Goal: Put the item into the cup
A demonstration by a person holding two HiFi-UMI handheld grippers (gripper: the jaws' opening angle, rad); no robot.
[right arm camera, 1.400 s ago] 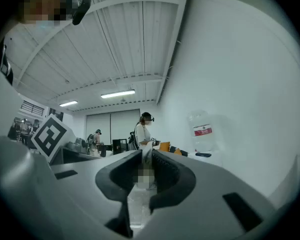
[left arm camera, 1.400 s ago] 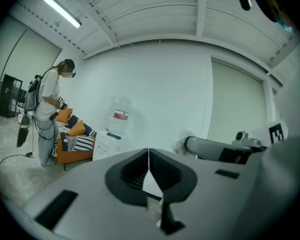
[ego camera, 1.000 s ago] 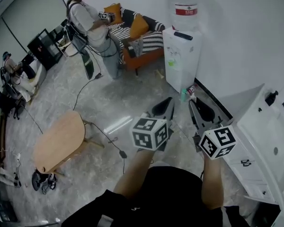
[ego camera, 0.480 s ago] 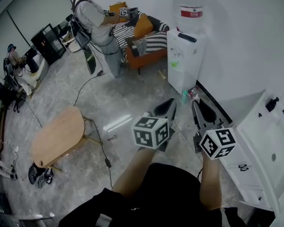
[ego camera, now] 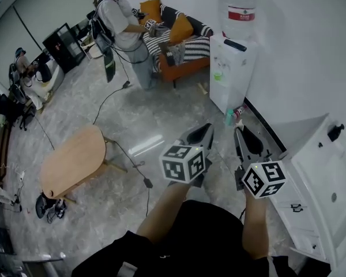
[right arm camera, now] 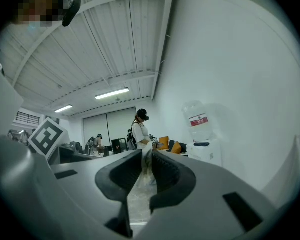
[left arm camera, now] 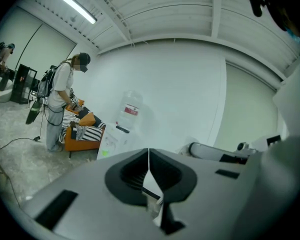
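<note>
1. Head view: I see both tools held out in front of the operator's body, with the floor under them. The left gripper [ego camera: 209, 127] has its fingers pressed together into one point, and its marker cube [ego camera: 183, 163] sits just behind them. The right gripper [ego camera: 237, 130] is just beside it, also drawn to a narrow point.
2. Ahead of both sets of fingertips stands a white water dispenser [ego camera: 229, 74] with a bottle [ego camera: 238, 10] on top. Further ahead and left of the fingers, a person [ego camera: 124, 22] stands by an orange sofa [ego camera: 179, 45].
3. Well to the left of the left fingers is a small wooden table [ego camera: 72, 169]. Right of the right fingers runs a white cabinet [ego camera: 323, 178].
4. Left gripper view: the left gripper [left arm camera: 149, 156] shows its two fingers meeting along a thin line, with nothing held between them. Beyond the tips and a little left I make out the water dispenser [left arm camera: 115, 139]. The person [left arm camera: 60, 104] is further left, at the sofa [left arm camera: 82, 131].
5. Right gripper view: the right gripper [right arm camera: 147, 156] has its fingers all but closed, with only a thin slit between them and nothing gripped. Through and above that slit I see the person [right arm camera: 140, 129]. The water dispenser [right arm camera: 202, 151] is to the right of the tips, and the left tool's marker cube [right arm camera: 47, 136] is off to the left.
6. No view shows me the item or the cup, so I cannot tell where they are.
</note>
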